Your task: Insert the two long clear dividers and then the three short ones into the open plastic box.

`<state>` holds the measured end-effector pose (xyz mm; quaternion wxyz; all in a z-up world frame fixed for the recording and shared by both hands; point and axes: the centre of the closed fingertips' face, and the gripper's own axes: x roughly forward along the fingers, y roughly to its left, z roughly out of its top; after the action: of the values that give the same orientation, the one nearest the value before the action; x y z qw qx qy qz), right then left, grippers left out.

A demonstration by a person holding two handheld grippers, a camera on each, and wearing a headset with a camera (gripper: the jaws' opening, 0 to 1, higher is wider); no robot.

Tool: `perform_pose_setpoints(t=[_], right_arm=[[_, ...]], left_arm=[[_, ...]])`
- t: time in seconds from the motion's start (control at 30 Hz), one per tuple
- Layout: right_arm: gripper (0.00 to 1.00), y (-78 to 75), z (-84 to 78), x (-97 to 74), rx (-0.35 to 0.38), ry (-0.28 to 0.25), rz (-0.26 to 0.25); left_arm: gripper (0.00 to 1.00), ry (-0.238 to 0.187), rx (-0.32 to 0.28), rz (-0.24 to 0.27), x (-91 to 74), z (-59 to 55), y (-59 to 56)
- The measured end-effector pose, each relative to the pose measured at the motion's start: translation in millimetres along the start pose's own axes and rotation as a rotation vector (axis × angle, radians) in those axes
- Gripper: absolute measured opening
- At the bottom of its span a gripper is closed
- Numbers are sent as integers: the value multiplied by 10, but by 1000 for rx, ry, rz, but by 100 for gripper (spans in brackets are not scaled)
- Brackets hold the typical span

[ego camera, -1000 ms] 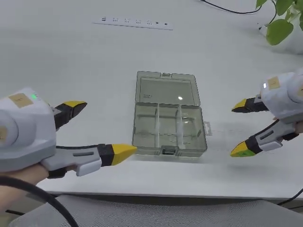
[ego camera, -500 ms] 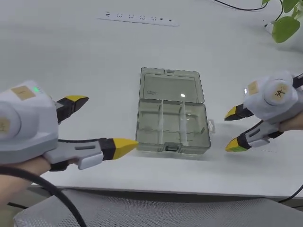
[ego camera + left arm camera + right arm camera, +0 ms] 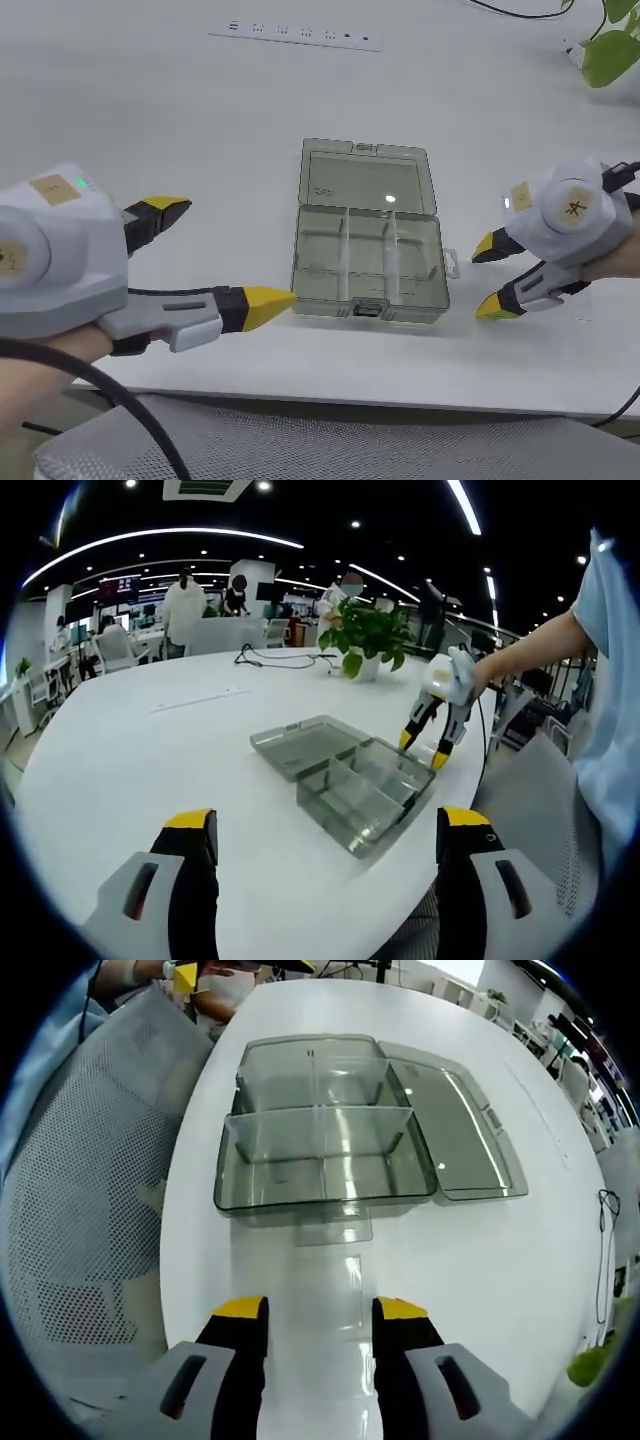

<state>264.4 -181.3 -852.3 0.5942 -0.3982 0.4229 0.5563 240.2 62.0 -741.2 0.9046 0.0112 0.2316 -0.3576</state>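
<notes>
The white worktop (image 3: 150,110) is smooth, with a rounded near edge. An open clear plastic box (image 3: 368,265) sits on it close to that edge, and its lid (image 3: 367,178) is folded back flat on the worktop on the far side. A small clear divider (image 3: 335,1232) lies flat just beside the box's right wall. Well beyond the box lies a white power strip (image 3: 297,35). A black cable (image 3: 515,15) trails at the far right, near a potted plant (image 3: 365,645).

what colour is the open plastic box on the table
Smoky grey-green and see-through. The plastic box shows it best in the right gripper view.
</notes>
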Motion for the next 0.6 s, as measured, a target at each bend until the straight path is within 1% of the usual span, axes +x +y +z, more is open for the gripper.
perform_pose_setpoints(t=[0.17,0.23,0.3,0.5,0.6], right_arm=[[40,4,-12,34,-5,7,3],[39,10,12,20,-4,7,-2],[39,9,2,24,-17,12,-7],[38,8,-11,29,-21,13,-8],[37,38,12,22,-25,13,-7]], left_arm=[[92,3,1,-2,6,-3,-7],[92,0,-3,-4,7,5,-13],[92,4,1,-4,11,-1,-15],[92,5,-1,-10,22,0,-29],[91,5,-2,-12,28,2,-34]])
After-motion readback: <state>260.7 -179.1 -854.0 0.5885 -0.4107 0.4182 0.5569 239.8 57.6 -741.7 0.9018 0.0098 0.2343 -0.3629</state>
